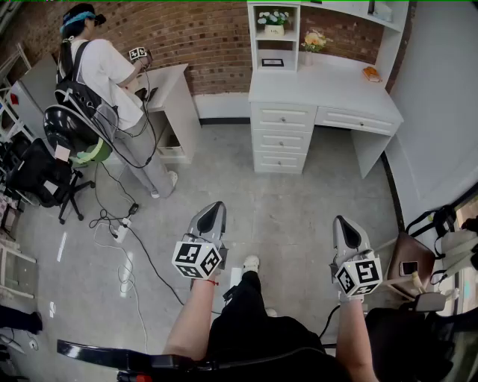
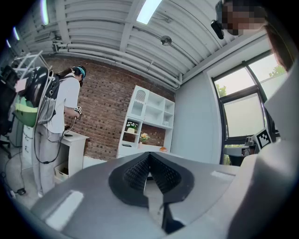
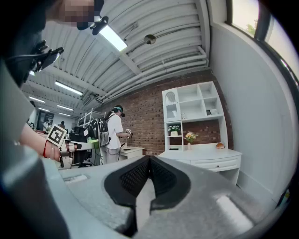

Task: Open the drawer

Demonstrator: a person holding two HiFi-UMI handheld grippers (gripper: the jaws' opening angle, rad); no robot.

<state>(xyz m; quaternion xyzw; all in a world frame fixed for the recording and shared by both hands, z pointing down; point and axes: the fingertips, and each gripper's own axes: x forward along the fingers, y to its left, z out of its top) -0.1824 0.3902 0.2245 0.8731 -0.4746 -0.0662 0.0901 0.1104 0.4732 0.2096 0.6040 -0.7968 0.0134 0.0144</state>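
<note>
While both grippers are held out level above the grey floor [image 1: 299, 216], the drawers stand well ahead of them, across an open stretch of it, against the brick wall [image 1: 202, 33]. The left gripper [image 1: 216, 207] has its jaws brought together, the ribbed pads [image 2: 135, 170] meeting at the tips with nothing between them. The right gripper [image 1: 340, 221] is the same: jaws closed tight and empty. Each carries its marker cube just above the person's wrist, and a thin red band [image 1: 210, 281] shows on the left wrist.

A white worktop [image 1: 328, 86] runs along the wall, with a set of open shelves [image 1: 255, 37] rising from its back edge. Under its left end sits a stack of drawers [image 1: 282, 138], and just beside the stack, to the right, is one wide drawer [image 1: 349, 121]. Every drawer front is flush and shut. On the shelves are a pot of white flowers [image 1: 273, 19] and a dark flat thing that is too small to identify. A vase of orange flowers [image 1: 314, 41] and a small orange thing [image 1: 371, 73] stand on the worktop itself.

Off to the left, another person [image 1: 104, 71] wearing a backpack [image 1: 75, 82] stands at a smaller white table [image 1: 175, 86], holding a gripper with a marker cube [image 1: 139, 54]. A black office chair [image 1: 48, 175] is just behind that person, and cables [image 1: 119, 224] trail over the floor near it.
</note>
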